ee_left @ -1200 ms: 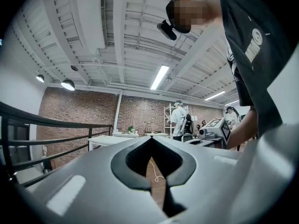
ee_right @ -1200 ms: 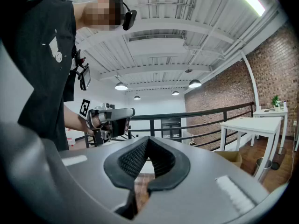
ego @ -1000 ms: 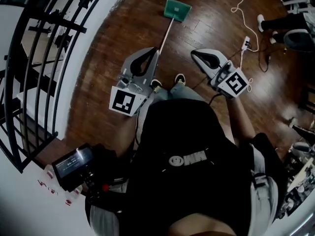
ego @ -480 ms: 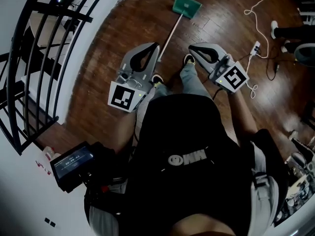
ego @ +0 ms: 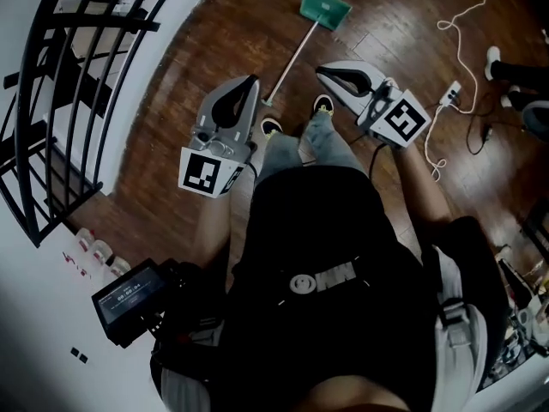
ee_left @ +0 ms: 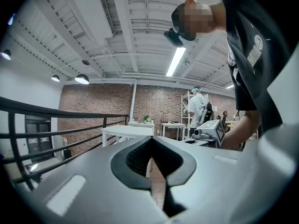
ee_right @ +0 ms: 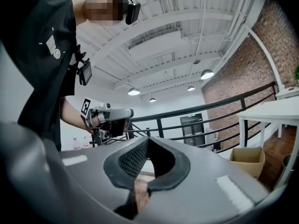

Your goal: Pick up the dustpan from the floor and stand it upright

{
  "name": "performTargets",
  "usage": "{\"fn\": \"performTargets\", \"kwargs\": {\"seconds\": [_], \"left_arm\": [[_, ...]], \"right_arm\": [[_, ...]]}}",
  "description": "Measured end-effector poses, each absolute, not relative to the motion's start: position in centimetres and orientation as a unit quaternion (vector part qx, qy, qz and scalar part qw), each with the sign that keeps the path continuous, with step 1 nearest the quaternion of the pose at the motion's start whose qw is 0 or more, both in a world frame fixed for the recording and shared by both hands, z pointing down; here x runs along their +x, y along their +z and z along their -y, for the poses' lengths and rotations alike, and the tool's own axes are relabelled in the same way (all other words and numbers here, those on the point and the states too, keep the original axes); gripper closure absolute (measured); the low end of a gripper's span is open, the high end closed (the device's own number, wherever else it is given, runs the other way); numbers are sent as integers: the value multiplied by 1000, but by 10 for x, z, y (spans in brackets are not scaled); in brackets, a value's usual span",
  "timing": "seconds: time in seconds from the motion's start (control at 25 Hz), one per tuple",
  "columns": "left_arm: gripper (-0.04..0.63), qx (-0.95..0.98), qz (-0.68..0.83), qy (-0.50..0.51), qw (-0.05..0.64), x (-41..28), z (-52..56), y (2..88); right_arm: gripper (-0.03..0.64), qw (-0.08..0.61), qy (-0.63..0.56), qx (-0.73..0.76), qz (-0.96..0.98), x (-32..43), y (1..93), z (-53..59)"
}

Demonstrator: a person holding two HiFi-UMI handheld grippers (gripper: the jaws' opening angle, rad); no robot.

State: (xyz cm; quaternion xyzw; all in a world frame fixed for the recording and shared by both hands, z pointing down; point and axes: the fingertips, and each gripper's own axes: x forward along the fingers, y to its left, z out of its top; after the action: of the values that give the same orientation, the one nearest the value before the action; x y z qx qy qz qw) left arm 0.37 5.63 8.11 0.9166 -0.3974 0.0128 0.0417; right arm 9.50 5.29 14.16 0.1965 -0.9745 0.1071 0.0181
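Note:
The green dustpan [ego: 324, 7] lies flat on the wooden floor at the top of the head view. Its long pale handle [ego: 290, 61] runs down toward me and ends between my two grippers as seen from above. My left gripper [ego: 250, 81] is held level just left of the handle's near end, shut and empty, well above the floor. Just right of that end, my right gripper [ego: 321, 70] is level too, shut with nothing in it. Neither gripper view shows the dustpan; the left gripper [ee_left: 150, 139] and right gripper [ee_right: 147, 140] each show closed tips.
A black railing [ego: 60, 101] borders the floor at the left. The person's shoes [ego: 323, 104] stand just below the handle's end. A white cable and power strip [ego: 452, 93] lie at the right. A cardboard box [ee_right: 247, 160] and white tables [ee_left: 126, 132] show in the gripper views.
The person has stepped toward the dustpan. Both grippers have gone forward and a little lower, and the handle's near end now shows between them. Both stay shut.

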Motion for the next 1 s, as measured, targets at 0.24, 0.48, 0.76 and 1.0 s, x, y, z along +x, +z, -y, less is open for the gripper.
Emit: {"fn": "performTargets", "kwargs": {"seconds": [0.24,0.48,0.76,1.0], "left_arm": [[580,911,408,25,54,-20,-48,122],[580,896,428,36,114,-64,-40,234],[580,883,439,64,155,-101,-49,404],[580,868,447,66,204,-113,-67,549]], "right_arm": [[614,49,137,162,976,74,191,-47],[614,75,238,175,953,47,336,-48],[614,137,318,172,922,9,571,-43],[611,187,388,145,891,-2,768,-72]]}}
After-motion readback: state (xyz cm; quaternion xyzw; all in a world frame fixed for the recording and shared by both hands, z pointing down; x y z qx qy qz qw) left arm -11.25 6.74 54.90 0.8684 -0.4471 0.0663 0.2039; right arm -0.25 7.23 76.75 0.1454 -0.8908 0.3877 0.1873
